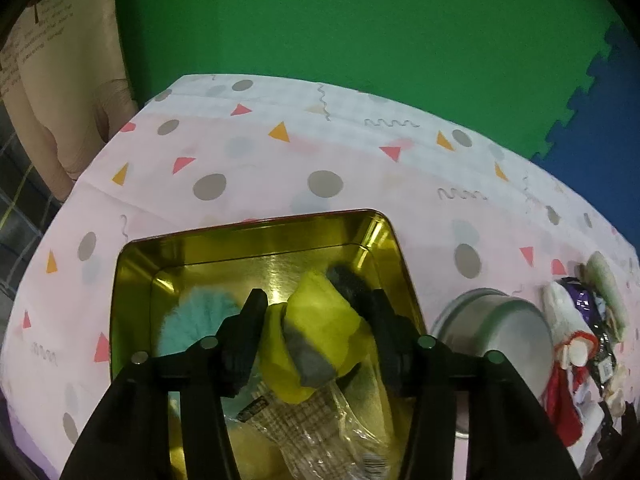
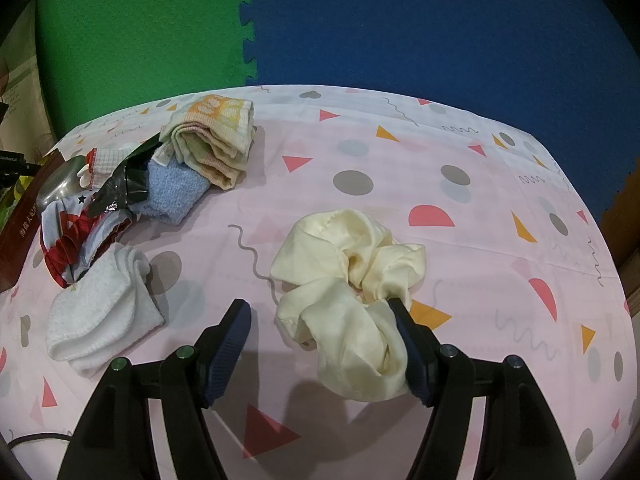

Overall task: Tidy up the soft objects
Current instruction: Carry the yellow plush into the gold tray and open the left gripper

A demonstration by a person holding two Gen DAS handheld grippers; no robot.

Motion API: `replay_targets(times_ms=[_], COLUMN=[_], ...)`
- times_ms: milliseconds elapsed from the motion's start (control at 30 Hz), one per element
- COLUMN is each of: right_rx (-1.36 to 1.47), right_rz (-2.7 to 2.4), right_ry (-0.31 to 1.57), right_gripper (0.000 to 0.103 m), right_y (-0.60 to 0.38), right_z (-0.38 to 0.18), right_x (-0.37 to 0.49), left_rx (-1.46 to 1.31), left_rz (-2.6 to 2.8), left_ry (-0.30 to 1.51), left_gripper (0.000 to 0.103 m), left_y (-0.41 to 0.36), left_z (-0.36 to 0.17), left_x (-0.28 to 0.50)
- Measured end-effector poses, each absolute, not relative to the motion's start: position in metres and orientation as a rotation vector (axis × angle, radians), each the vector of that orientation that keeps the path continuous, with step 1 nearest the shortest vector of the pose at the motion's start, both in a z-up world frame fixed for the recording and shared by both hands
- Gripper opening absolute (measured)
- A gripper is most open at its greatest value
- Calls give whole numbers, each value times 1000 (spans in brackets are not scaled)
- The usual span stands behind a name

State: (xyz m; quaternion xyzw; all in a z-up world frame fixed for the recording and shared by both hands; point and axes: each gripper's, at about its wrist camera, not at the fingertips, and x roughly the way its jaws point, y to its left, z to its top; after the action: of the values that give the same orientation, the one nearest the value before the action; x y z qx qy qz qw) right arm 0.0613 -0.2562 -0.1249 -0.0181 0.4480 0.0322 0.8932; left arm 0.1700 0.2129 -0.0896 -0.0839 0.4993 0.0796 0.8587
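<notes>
A pink patterned tablecloth (image 2: pixel 360 152) covers the table, with green and blue foam mats behind it. On it sits an open gold tin (image 1: pixel 132 280), already holding a teal fluffy piece (image 1: pixel 196 316), a clear wrapper (image 1: pixel 304 428) and other soft things. The left gripper (image 1: pixel 316 304) hangs over the tin with a yellow-and-grey sock (image 1: pixel 316 340) between its half-spread fingers; the pads no longer appear to press on the sock, which looks let go into the tin.

Across the table, a loose heap of cloths (image 2: pixel 152 184) lies beside the tin, topped by a folded orange towel (image 2: pixel 212 136), with a blue cloth (image 2: pixel 172 192) and a white sock (image 2: pixel 100 320) nearer the camera. The right gripper (image 2: pixel 320 308) stands wide over a cream scrunchie (image 2: pixel 352 292), one finger (image 2: pixel 404 328) touching its edge, the other well clear.

The scrunchie is probably light, limp and silky, so likely to slip and sag. The surest hold would seem to be a pinch across its bunched middle folds, where the gathered fabric is thickest, rather than a loose outer ruffle.
</notes>
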Motion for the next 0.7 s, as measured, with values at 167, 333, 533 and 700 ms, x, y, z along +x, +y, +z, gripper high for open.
replay_targets(times_ms=[167, 333, 533, 700], right_rx=[-37, 0, 92, 75], right_rz=[67, 82, 95, 58], right_ry=[929, 922, 908, 908], right_gripper=[71, 71, 71, 60], right_y=[-256, -261, -272, -270], right_z=[-125, -123, -123, -122], right_x=[61, 61, 60, 61], left_rx=[-192, -191, -204, -190], left_rz=[142, 134, 160, 217], left_ry=[1021, 966, 927, 907], left_gripper=[55, 62, 66, 67], left_y=[209, 205, 205, 208], left_z=[-76, -57, -48, -47], left_x=[159, 140, 108, 80])
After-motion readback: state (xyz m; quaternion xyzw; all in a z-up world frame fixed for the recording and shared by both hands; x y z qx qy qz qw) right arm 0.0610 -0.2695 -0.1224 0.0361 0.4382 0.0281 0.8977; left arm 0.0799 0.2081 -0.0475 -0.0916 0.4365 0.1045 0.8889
